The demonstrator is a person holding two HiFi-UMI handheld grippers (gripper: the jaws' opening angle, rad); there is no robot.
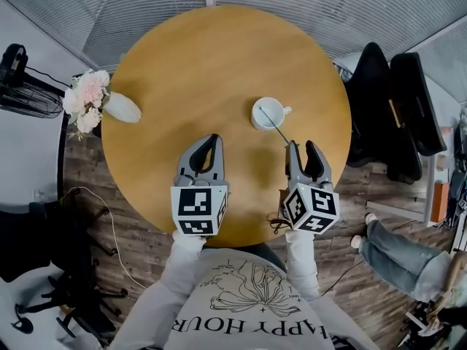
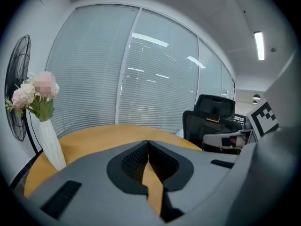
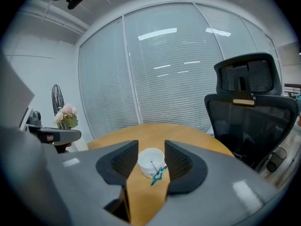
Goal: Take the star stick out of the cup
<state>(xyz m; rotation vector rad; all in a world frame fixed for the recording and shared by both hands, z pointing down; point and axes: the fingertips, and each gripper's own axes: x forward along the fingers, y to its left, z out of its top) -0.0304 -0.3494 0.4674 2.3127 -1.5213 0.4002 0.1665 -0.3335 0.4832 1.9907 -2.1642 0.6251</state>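
Note:
A white cup (image 1: 268,113) stands on the round wooden table (image 1: 204,57), right of its middle. The star stick (image 1: 276,126) leans out of the cup toward me, thin and green. In the right gripper view its teal star end (image 3: 158,173) hangs in front of the cup (image 3: 150,160), between the jaws and near the right one, with neither pad pressing on it. My right gripper (image 1: 303,150) is open just short of the cup. Further left over the table, my left gripper (image 1: 211,141) is shut with nothing in it, its jaws meeting (image 2: 148,142).
A white vase (image 1: 122,108) with pink flowers (image 1: 86,100) lies at the table's left edge. A black fan (image 1: 22,86) stands on the floor at the left. Black office chairs (image 1: 383,108) crowd the table's right side, and a seated person's legs (image 1: 394,246) show at lower right.

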